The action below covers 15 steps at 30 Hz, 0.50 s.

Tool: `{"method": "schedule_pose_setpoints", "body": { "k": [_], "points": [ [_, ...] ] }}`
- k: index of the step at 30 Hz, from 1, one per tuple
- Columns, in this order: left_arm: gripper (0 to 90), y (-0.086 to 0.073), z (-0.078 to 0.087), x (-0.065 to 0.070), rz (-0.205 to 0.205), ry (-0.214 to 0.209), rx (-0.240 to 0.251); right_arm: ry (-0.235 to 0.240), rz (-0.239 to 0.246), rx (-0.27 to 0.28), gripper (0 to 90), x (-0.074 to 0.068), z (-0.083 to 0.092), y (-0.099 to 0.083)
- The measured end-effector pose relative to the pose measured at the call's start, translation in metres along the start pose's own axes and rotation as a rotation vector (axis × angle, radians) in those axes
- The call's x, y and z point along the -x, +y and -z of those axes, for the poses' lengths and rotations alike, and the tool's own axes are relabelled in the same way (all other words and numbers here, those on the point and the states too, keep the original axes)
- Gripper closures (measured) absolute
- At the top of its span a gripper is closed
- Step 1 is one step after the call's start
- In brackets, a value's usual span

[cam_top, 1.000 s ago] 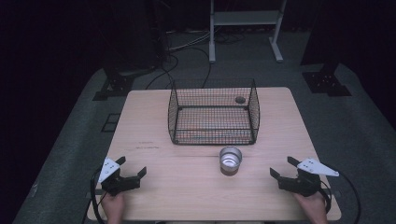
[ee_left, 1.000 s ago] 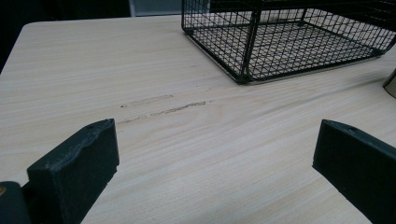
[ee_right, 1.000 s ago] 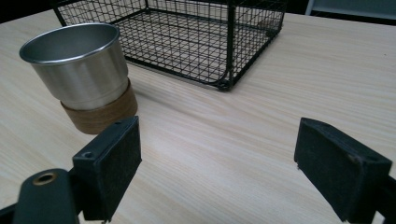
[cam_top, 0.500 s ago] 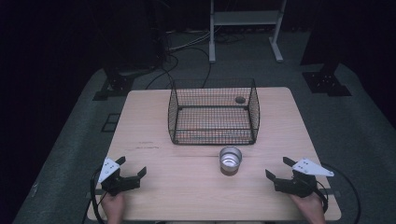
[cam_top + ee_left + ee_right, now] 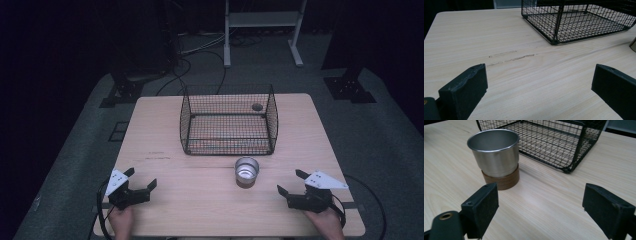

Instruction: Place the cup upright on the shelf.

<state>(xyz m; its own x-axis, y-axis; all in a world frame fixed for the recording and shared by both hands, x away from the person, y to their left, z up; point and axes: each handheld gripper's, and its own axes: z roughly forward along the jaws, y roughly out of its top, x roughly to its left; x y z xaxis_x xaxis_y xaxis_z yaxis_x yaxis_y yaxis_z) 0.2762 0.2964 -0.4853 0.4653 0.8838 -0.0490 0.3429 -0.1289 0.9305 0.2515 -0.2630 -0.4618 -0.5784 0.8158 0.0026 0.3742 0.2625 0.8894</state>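
A shiny metal cup stands upright on a round wooden coaster near the table's front middle. Just behind it sits a black wire basket. My right gripper rests open at the front right, a short way to the right of the cup, with nothing between its jaws. At the front left my left gripper is open too, over bare wood. A sliver of the cup's side shows at the right edge of the left gripper view.
The light wooden table has a dark scuff mark left of the basket. A small dark round object lies by the basket's far right corner. Cables and stand legs sit on the floor beyond.
My right gripper has slid a little to the left, toward the cup. The left gripper has stayed put.
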Motion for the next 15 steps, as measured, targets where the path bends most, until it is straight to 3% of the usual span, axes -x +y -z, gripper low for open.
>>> {"method": "schedule_pose_setpoints", "body": {
  "k": [15],
  "points": [
    [0.0, 0.000, 0.000, 0.000, -0.001, 0.002, 0.001, 0.037, 0.045, -0.023, 10.6, -0.014, -0.008, 0.007]
  ]
}}
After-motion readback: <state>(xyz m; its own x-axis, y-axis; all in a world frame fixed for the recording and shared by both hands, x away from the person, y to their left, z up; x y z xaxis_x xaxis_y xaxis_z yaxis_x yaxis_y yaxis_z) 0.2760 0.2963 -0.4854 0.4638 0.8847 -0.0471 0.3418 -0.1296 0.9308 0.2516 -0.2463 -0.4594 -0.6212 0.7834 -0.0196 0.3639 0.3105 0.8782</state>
